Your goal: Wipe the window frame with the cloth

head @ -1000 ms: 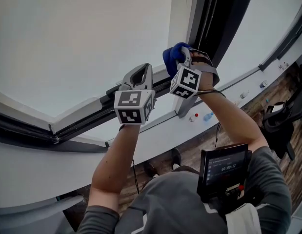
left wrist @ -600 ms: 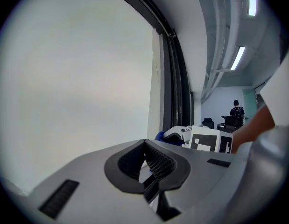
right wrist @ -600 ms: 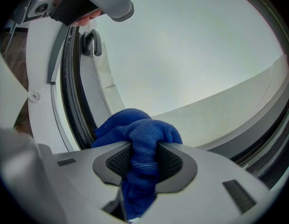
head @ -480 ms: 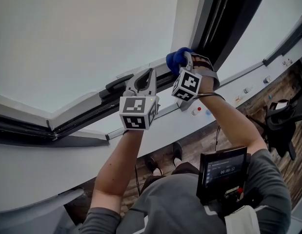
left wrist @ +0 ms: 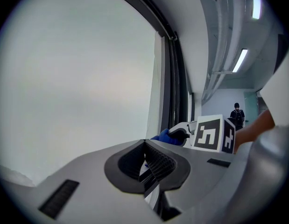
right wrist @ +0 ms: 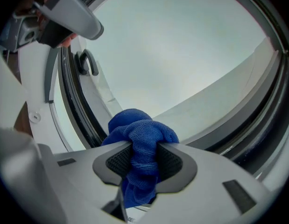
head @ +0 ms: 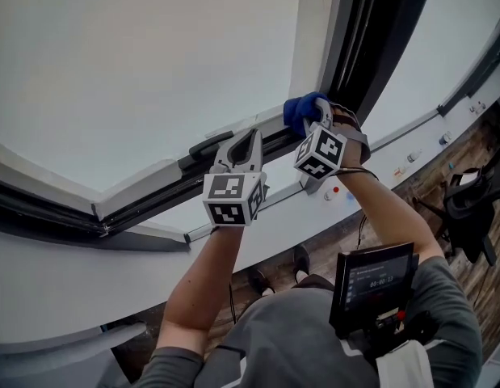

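A blue cloth (head: 300,110) is bunched against the window frame (head: 153,186), in the corner where the lower rail meets the dark upright post (head: 355,39). My right gripper (head: 314,113) is shut on it; in the right gripper view the cloth (right wrist: 142,139) is pinched between both pads and bulges beyond them toward the frame's rail (right wrist: 79,120). My left gripper (head: 243,145) is held just left of the right one, over the same rail, jaws shut with nothing between them (left wrist: 145,148). The left gripper view shows the cloth (left wrist: 163,135) ahead to the right.
A dark window handle (head: 209,145) lies on the rail just left of my left gripper. Below runs a white sill (head: 274,225) carrying small red and blue items (head: 337,190). A screen (head: 372,285) hangs at the person's chest. A distant person (left wrist: 236,111) stands down the corridor.
The head view has drifted a little, so both grippers sit slightly lower and to the right in the picture. Against the frame they have hardly moved, and the cloth stays in the corner.
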`<act>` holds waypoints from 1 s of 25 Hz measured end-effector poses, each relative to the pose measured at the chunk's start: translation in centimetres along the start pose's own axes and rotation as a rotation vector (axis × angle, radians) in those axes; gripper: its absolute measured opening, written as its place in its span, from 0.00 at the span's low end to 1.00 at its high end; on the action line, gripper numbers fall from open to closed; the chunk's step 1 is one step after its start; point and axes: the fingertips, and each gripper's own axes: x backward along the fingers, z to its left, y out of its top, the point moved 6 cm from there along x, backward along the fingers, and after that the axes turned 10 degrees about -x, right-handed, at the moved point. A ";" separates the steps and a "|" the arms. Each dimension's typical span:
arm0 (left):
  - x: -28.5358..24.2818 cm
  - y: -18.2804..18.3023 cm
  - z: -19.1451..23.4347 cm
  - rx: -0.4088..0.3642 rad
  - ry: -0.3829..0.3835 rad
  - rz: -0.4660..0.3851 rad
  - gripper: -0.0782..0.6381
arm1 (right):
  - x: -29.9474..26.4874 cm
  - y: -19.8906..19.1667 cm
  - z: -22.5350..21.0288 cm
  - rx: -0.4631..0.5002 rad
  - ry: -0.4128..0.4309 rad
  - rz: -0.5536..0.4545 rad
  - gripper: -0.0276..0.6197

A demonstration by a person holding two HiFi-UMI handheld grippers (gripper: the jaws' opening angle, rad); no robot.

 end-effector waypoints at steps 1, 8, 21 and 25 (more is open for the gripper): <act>0.4 0.1 0.2 -0.003 -0.001 -0.006 0.12 | 0.8 0.3 0.2 -0.017 0.005 -0.005 0.26; 2.6 1.2 -0.1 -0.026 -0.016 -0.035 0.12 | 5.4 0.7 0.1 -0.124 -0.010 -0.019 0.26; 2.7 0.8 0.5 -0.048 0.039 -0.003 0.12 | 2.4 0.0 0.1 -0.244 0.072 -0.010 0.26; 1.9 -0.2 1.0 -0.041 0.070 0.035 0.12 | 0.2 -0.3 0.3 -0.271 0.086 -0.004 0.26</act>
